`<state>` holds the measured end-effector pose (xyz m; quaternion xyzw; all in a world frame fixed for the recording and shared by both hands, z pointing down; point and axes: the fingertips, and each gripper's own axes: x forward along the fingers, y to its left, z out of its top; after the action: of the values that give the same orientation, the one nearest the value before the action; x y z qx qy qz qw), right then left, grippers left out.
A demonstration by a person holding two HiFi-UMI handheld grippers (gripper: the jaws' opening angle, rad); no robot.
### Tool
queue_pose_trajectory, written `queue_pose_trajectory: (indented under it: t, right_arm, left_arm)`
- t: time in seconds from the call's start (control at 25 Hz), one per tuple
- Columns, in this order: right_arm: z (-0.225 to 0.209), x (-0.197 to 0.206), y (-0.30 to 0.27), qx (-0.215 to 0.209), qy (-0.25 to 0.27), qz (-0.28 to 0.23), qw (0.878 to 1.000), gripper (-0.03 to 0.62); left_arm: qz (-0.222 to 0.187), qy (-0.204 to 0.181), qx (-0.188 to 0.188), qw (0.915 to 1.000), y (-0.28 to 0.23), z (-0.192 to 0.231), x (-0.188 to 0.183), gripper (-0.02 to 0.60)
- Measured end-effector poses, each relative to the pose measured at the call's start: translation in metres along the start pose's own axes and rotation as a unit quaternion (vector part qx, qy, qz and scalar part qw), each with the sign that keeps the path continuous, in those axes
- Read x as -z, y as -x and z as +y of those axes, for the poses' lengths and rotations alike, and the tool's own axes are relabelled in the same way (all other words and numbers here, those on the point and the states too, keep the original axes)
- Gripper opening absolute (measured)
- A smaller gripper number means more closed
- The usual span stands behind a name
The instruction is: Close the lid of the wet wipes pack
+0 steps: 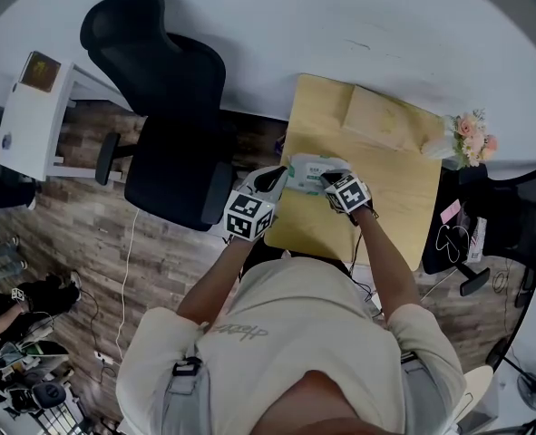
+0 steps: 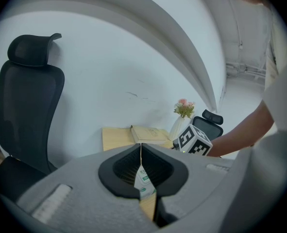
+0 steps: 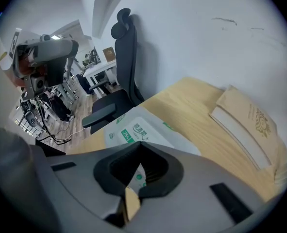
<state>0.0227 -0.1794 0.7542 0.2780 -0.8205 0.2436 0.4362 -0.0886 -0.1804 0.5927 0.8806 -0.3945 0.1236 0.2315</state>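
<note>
The wet wipes pack (image 1: 308, 166), white with green print, lies on the wooden table (image 1: 385, 198) near its left edge. My left gripper (image 1: 281, 178) is at the pack's left end. In the left gripper view its jaws (image 2: 141, 144) meet at the tips, with a strip of the pack (image 2: 144, 181) pinched between them. My right gripper (image 1: 326, 179) is over the pack's right part. In the right gripper view its jaws (image 3: 141, 143) are shut, and the pack (image 3: 143, 127) stretches out beyond and under them. The lid itself is hidden by the grippers.
A tan book (image 1: 381, 120) lies at the table's back, and a vase of flowers (image 1: 467, 139) stands at the far right corner. A black office chair (image 1: 168, 134) stands close to the table's left edge, another chair (image 1: 512, 216) to the right. The white wall is right behind.
</note>
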Motion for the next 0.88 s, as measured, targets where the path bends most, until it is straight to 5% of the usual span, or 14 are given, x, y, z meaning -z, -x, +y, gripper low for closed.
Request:
queue_pose_trajectory:
  t: [0.48,0.88]
  right_arm:
    - [0.0001,0.0047,-0.0075,0.027,0.028,0.016,0.999,0.002]
    - [-0.0005,0.0008,0.0002,0.031,-0.017,-0.009,0.999,0.002]
  left_arm:
    - [0.008,0.003,0.004,1.0000,-0.0001,0.0052,0.0068,0.018]
    - [0.012,-0.015,0.018,0.9997,0.0025,-0.0012,0.0057,0.018]
